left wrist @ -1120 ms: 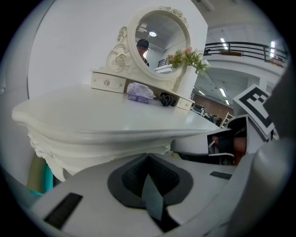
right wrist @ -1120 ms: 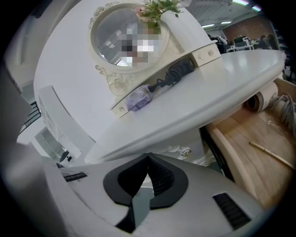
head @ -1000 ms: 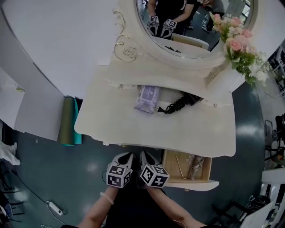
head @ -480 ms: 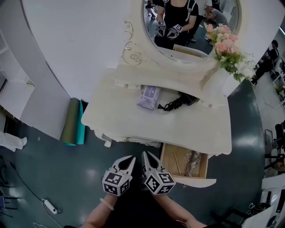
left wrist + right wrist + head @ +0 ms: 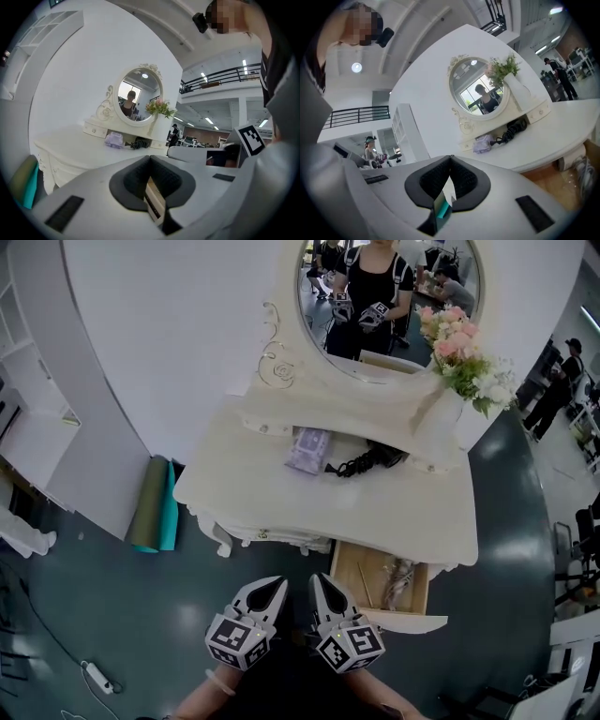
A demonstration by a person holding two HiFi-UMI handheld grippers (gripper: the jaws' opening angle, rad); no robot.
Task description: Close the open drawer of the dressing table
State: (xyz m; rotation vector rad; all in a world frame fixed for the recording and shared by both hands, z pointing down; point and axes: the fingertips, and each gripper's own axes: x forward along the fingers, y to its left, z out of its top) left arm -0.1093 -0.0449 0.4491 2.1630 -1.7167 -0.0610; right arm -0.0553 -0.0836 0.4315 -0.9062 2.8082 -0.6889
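The white dressing table (image 5: 272, 498) stands ahead of me, under an oval mirror (image 5: 422, 338). Its wooden drawer (image 5: 375, 569) is pulled out at the front right, with small items lying inside. The drawer's white front (image 5: 412, 620) faces me. Both grippers hang side by side short of the table's front edge, touching nothing. My left gripper (image 5: 277, 583) is shut and empty, left of the drawer. My right gripper (image 5: 318, 578) is shut and empty, just left of the drawer's near corner. In the right gripper view the drawer (image 5: 581, 176) shows at the lower right.
On the tabletop lie a purple pack (image 5: 308, 450) and a black corded appliance (image 5: 371, 460). A white vase of flowers (image 5: 454, 390) stands at the right. Green and teal rolls (image 5: 153, 506) lean left of the table. A power strip (image 5: 95, 676) lies on the floor.
The view has drawn back from the table, so the grippers now sit farther from its front edge and slightly wider apart. The drawer stays open.
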